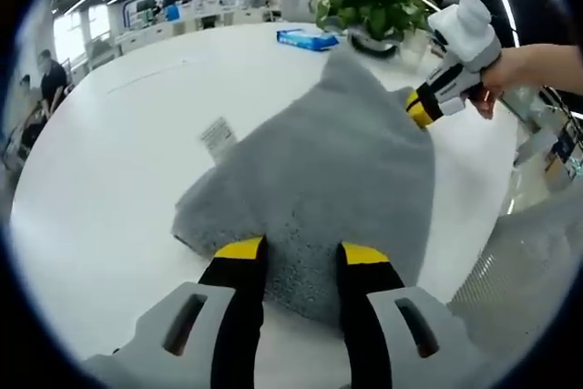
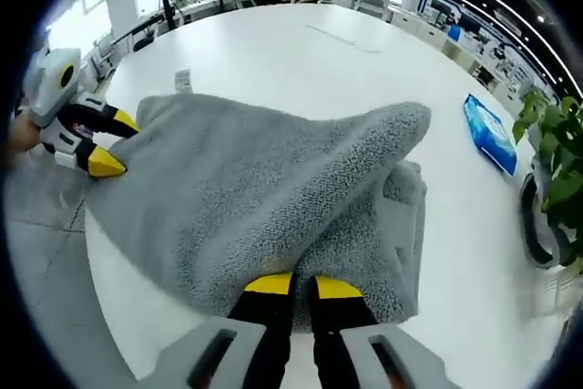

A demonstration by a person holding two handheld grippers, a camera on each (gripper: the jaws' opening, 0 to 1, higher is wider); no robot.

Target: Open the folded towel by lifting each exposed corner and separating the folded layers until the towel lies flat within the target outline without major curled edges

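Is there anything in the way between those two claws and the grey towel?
Nothing visible is. The left claw already pinches one edge of the grey towel, and the right claw is closed on the opposite edge. The plant and blue packet sit beyond the towel.

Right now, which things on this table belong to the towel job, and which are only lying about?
For the job:
- grey towel, still partly folded
- left gripper, jaws on a towel edge
- right gripper, jaws on a towel edge

Lying about:
- blue packet
- potted plant
- white table
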